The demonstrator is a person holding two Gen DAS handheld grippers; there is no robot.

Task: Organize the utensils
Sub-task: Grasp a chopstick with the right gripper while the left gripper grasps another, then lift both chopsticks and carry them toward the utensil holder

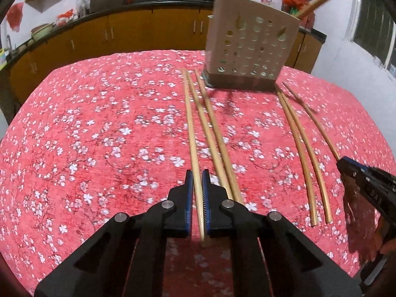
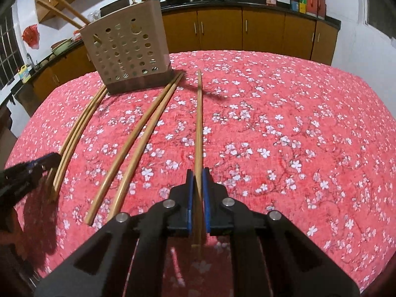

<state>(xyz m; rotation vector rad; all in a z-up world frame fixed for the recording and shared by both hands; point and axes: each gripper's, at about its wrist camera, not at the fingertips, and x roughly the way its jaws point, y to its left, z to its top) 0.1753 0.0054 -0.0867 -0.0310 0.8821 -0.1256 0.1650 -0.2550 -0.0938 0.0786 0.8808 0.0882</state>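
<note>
So each of my hands has one chopstick pinched right now. The left chopstick (image 1: 191, 133) lies long-ways straight away from me, near end clamped between my left gripper (image 1: 197, 175) pads, far tip reaching toward the holder's left bottom corner. The right chopstick (image 2: 199, 123) does the same thing on the other side: butt end sticking back past my right gripper (image 2: 197, 174), tip pointing up the table, a bit to the right of the holder (image 2: 128, 49) in that view. Both sets of jaws are narrowed right down on the sticks, nothing loose that I can see.

The holder (image 1: 250, 47) stands upright at the far end of the red cloth (image 1: 99, 136), dead ahead-ish of both hands, a few sticks already poking out the top. So the sticks basically point at it already; I reckon the next bit is tipping them up on end and dropping them in from above. Neither hand looks clearly closer.

Four more chopsticks lie flat between my grippers, all running the same way.
</note>
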